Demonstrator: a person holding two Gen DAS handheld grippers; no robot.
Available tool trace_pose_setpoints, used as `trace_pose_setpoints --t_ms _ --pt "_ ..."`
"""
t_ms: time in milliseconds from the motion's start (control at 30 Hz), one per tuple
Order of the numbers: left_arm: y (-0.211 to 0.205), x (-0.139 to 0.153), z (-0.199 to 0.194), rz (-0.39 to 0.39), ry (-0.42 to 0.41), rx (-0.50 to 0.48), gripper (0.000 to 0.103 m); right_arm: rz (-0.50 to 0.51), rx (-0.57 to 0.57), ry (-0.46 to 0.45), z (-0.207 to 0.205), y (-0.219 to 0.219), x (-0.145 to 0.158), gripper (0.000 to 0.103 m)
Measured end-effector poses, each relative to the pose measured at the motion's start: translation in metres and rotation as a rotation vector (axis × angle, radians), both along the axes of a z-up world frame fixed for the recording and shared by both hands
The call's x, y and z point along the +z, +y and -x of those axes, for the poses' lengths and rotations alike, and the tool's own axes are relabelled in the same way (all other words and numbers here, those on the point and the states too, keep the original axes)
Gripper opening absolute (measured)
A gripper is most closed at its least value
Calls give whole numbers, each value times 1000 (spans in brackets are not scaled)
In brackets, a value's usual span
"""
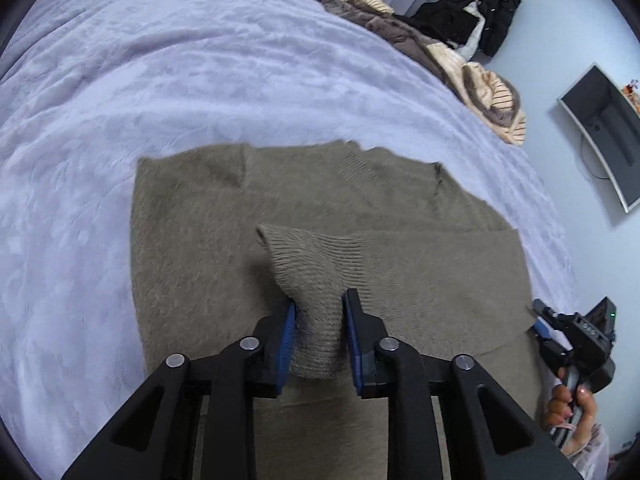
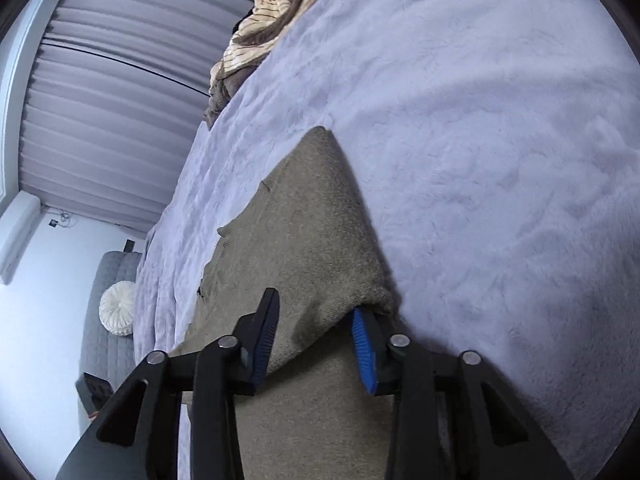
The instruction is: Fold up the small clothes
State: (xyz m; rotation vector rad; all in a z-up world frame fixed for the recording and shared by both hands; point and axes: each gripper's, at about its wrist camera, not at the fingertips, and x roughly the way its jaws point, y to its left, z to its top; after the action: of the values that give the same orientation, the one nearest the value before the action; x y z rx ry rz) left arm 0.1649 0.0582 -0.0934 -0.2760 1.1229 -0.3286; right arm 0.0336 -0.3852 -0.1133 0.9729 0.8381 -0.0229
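Observation:
A taupe knit sweater [image 1: 200, 248] lies flat on the lilac bed cover. Its ribbed sleeve [image 1: 312, 256] is folded in over the body. My left gripper [image 1: 320, 306] is shut on this sleeve, with the knit bunched between the blue pads. In the right wrist view the sweater [image 2: 304, 220] runs away from me as a narrow strip. My right gripper [image 2: 314, 320] is shut on its raised near edge, and the fabric fills the gap between the pads. The left wrist view also shows the right gripper [image 1: 538, 316] at the sweater's right edge, held by a hand [image 1: 572, 404].
The lilac bed cover [image 1: 160, 80] spreads wide beyond the sweater. A heap of striped and brown clothes [image 1: 472, 80] lies along its far edge, with dark garments [image 1: 480, 16] behind. A monitor [image 1: 600, 128] is mounted on the wall. Curtains [image 2: 100, 100] and a grey seat with a white cushion [image 2: 116, 314] stand beside the bed.

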Motion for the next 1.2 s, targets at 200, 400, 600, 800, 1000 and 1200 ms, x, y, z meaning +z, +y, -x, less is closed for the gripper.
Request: trace_pose_setpoints --t_ms 200,400,600,800,1000,1200 --pt "38 6 16 -19 -45 113 71 31 52 -9 -4 0 1 31" --pt "49 6 21 -81 -21 150 71 43 78 -2 8 0 16 44" --pt "74 -17 23 -13 62 212 71 61 31 -25 24 -21 26 55" --pt "59 -33 13 43 109 146 43 -58 89 18 -8 -18 -2 55" --pt "62 -28 12 -24 62 72 12 226 211 61 -28 4 28 16" --pt "78 -27 18 -8 41 114 19 196 179 77 -23 -10 1 16"
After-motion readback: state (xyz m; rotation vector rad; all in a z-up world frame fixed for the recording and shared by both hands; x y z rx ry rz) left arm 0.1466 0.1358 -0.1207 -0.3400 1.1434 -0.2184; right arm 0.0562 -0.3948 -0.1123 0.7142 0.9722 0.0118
